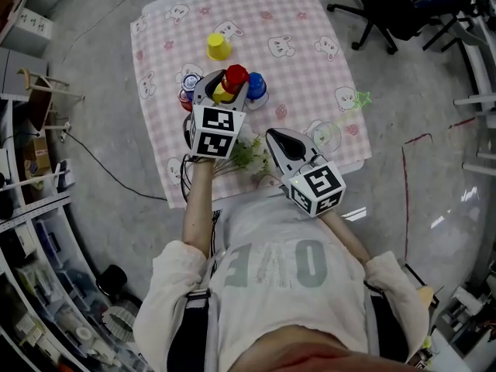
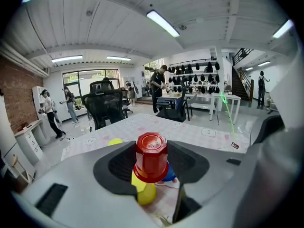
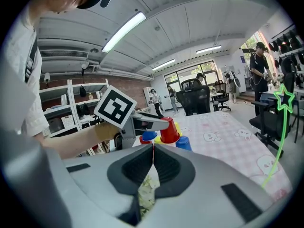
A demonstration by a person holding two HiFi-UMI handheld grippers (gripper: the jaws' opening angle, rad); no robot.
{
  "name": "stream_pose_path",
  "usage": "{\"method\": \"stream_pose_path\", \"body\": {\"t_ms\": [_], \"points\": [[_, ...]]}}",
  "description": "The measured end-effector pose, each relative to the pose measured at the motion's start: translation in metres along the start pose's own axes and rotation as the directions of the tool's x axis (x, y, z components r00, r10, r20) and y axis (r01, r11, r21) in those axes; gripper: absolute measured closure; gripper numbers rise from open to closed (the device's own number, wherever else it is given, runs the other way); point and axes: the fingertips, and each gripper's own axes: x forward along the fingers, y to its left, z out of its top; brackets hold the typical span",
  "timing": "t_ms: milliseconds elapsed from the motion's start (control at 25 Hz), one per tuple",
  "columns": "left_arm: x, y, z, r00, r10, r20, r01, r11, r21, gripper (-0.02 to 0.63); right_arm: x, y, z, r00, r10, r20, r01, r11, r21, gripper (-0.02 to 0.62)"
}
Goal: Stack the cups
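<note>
My left gripper [image 1: 229, 82] is shut on an upside-down red cup [image 1: 235, 77], holding it a little above the pink checked tablecloth [image 1: 294, 22]. In the left gripper view the red cup [image 2: 151, 156] sits between both pads, with a yellow cup [image 2: 145, 192] just below it and a blue cup [image 2: 169, 175] to its right. A second yellow cup [image 1: 219, 46] stands alone farther back. At the left gripper's left side a blue cup sits on a red one [image 1: 186, 96]. My right gripper [image 1: 273, 136] hangs shut and empty near the table's front edge.
Black office chairs [image 1: 387, 6] stand beyond the table's right corner. Shelves and boxes [image 1: 31, 29] line the left side, and a cable [image 1: 116, 173] runs over the floor. A green star wand [image 1: 361, 99] lies at the table's right edge. Several people stand far off [image 2: 159, 87].
</note>
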Motion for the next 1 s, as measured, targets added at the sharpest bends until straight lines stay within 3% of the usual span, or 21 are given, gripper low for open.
{"method": "stream_pose_path", "body": {"t_ms": [680, 1000], "points": [[-0.005, -0.001, 0.006, 0.999, -0.008, 0.034, 0.010, 0.999, -0.032, 0.385, -0.001, 0.003, -0.001, 1.000, 0.009, -0.013, -0.009, 1.000, 0.000, 0.566], [-0.046, 0.020, 0.051, 0.984, 0.034, 0.174, -0.027, 0.999, -0.042, 0.385, 0.005, 0.007, -0.001, 0.999, 0.040, -0.019, -0.040, 0.999, -0.011, 0.566]]}}
